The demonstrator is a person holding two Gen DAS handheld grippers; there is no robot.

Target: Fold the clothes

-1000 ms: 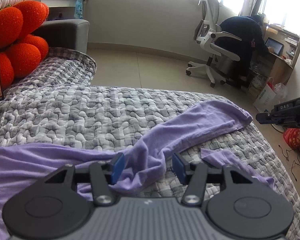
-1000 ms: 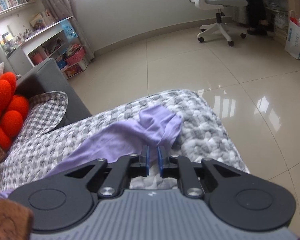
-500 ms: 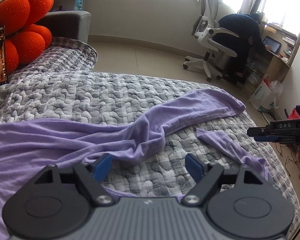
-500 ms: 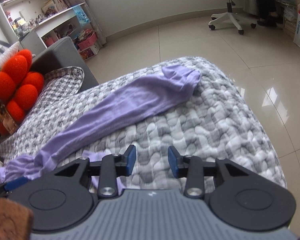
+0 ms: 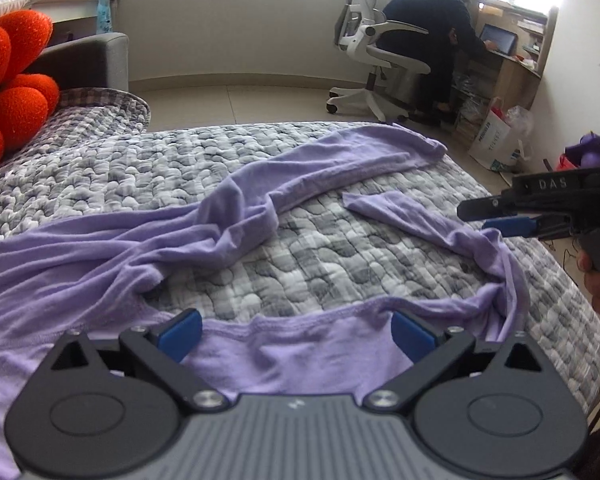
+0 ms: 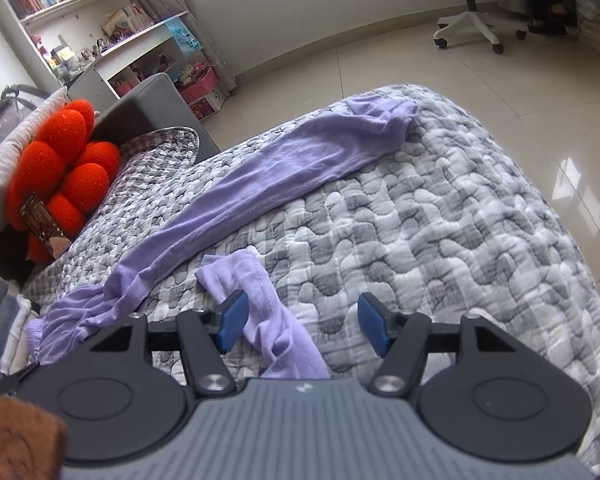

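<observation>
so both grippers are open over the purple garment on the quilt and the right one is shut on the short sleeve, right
Not quite: the right gripper is open too. The right wrist view shows its blue pads apart, with the short sleeve of the purple garment lying loose between them. The left gripper is open over the quilt.

Black left gripper (image 5: 296,330) with blue-padded jaws, silver screws.

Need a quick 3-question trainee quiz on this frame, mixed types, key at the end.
1. True or false: the left gripper is shut on the lilac long-sleeved garment.
2. Which lies nearer the right gripper: (A) the short crumpled sleeve, (B) the long stretched-out sleeve?
3. Fill in: the garment is spread on a grey and white ____.

Key: 1 false, both grippers are open. 2 A, part of it lies between the open fingers. 3 quilted cover.
</observation>
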